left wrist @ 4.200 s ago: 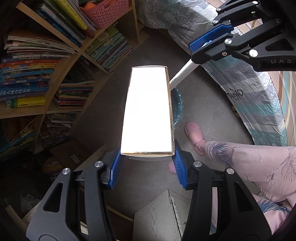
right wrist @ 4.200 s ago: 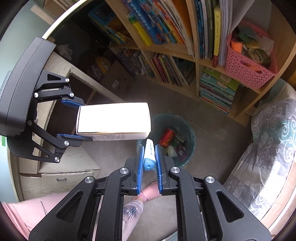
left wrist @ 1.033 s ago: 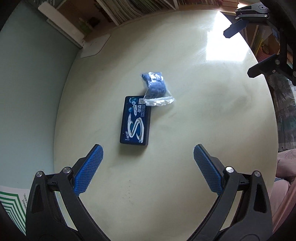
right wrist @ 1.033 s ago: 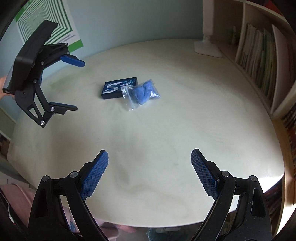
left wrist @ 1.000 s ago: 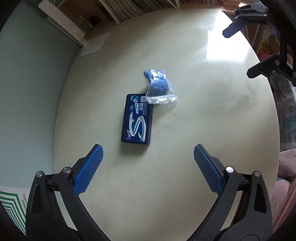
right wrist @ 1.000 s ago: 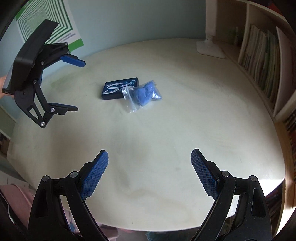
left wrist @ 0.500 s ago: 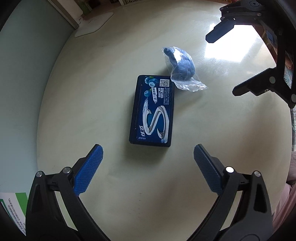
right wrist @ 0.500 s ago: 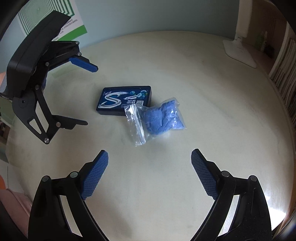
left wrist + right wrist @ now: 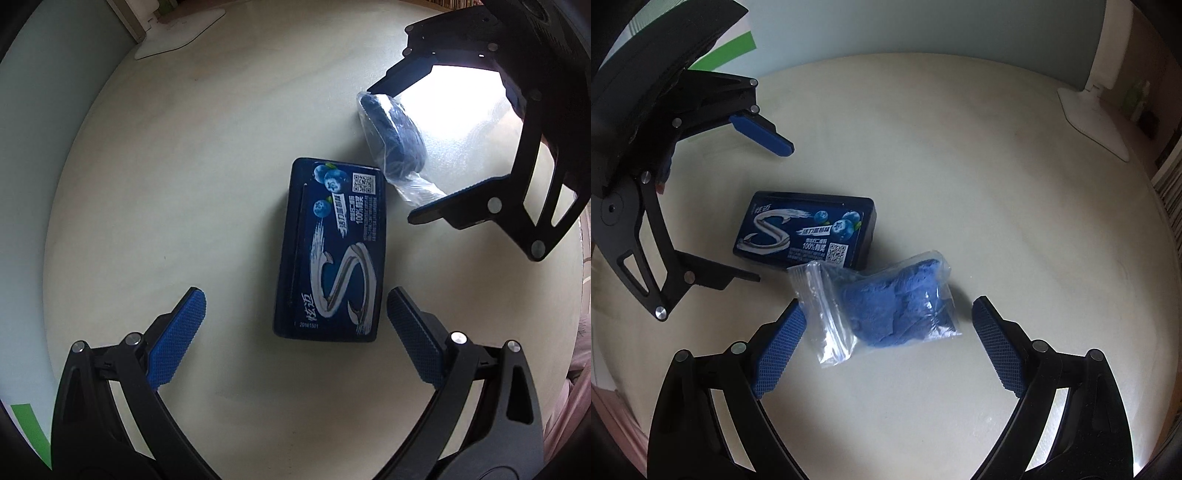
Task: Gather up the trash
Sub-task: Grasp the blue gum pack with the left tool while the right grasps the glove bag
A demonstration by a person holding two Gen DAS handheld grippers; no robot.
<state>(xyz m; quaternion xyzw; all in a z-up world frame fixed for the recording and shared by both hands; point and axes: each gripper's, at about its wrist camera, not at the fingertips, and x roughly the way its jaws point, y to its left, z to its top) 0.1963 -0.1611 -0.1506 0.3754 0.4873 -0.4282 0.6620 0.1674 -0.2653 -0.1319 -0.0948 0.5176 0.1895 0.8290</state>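
A dark blue gum box (image 9: 330, 247) lies flat on the round cream table (image 9: 184, 184). My left gripper (image 9: 295, 328) is open, its fingers straddling the box's near end just above the table. A clear zip bag of blue cloth (image 9: 886, 306) lies beside the box, touching its corner; it also shows in the left wrist view (image 9: 395, 144). My right gripper (image 9: 886, 339) is open with the bag between its fingers. The box also shows in the right wrist view (image 9: 805, 230), as does the left gripper (image 9: 768, 206). The right gripper shows in the left wrist view (image 9: 399, 155).
A white lamp base (image 9: 1089, 118) stands at the table's far edge; it also shows in the left wrist view (image 9: 177, 33). A pale green wall (image 9: 923, 26) is behind the table. Book spines (image 9: 1171, 192) show at the right.
Both grippers, earlier shut on a white carton and a tube over a bin, are now open and empty. Over the last second both have closed in on the box and the bag.
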